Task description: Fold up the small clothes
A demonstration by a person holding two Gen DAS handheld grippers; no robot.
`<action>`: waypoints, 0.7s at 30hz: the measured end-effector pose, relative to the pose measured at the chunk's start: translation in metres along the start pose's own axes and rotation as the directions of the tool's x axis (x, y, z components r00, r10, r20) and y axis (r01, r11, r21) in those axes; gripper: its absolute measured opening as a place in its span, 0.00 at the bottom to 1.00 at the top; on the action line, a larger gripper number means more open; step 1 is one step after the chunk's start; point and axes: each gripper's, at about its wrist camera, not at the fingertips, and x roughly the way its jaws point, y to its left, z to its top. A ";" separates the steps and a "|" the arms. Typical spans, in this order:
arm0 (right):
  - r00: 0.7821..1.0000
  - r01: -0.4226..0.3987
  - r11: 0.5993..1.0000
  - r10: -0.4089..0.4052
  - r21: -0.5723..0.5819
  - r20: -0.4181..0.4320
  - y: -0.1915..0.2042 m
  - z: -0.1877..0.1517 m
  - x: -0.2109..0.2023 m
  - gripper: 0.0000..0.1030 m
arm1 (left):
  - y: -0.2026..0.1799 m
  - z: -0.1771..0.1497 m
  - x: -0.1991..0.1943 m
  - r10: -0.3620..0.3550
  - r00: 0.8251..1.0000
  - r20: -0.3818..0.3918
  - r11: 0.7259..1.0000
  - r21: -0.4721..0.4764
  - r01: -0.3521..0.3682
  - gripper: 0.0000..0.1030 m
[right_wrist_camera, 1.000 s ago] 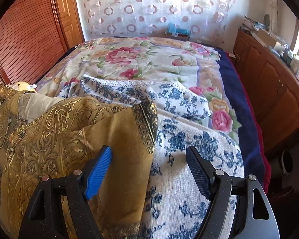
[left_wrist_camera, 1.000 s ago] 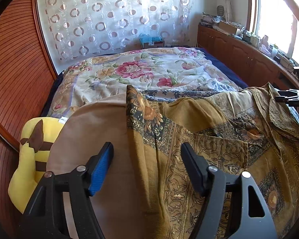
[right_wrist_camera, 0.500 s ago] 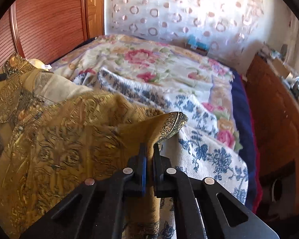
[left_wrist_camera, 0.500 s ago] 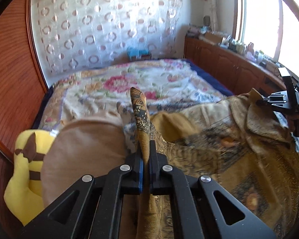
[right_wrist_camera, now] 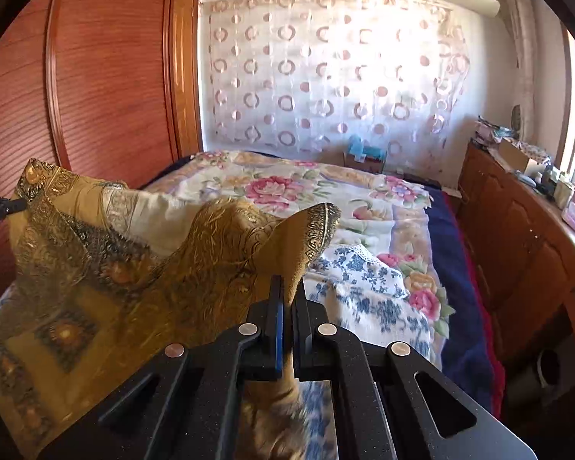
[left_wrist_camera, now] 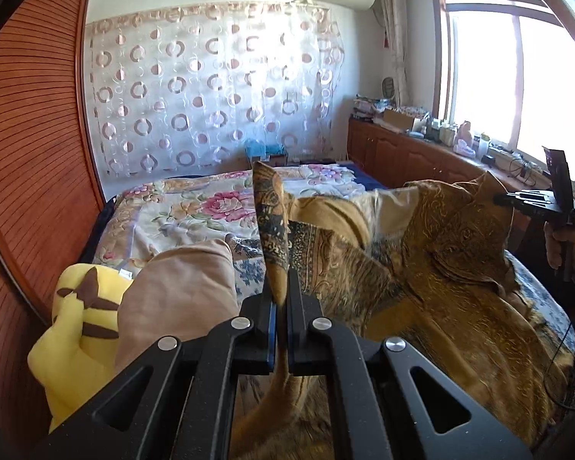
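The left tool (left_wrist_camera: 281,295) is clamped on one corner of the golden patterned garment (left_wrist_camera: 441,268), and the right tool (right_wrist_camera: 287,299) is clamped on another corner. The cloth hangs lifted between them above the bed (right_wrist_camera: 364,199), creased, with dark ornamental borders. Farther, a flowered bedcover (left_wrist_camera: 211,207) lies flat.

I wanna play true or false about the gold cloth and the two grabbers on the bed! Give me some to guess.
1. Both grabbers pinch the gold patterned garment. True: the left gripper and the right gripper are each shut on a corner of it.
2. The yellow plush toy is on top of the garment. False: it sits beside a tan pillow, off the cloth.
3. The bedspread has flowers. True.
4. The garment lies flat. False: its pinched corners are lifted off the bed.
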 end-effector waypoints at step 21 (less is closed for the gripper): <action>0.997 -0.070 0.997 0.071 0.043 -0.034 0.047 -0.132 -0.202 0.02 | 0.003 -0.128 -0.126 0.046 0.999 -0.016 0.994 -0.100 -0.047 0.05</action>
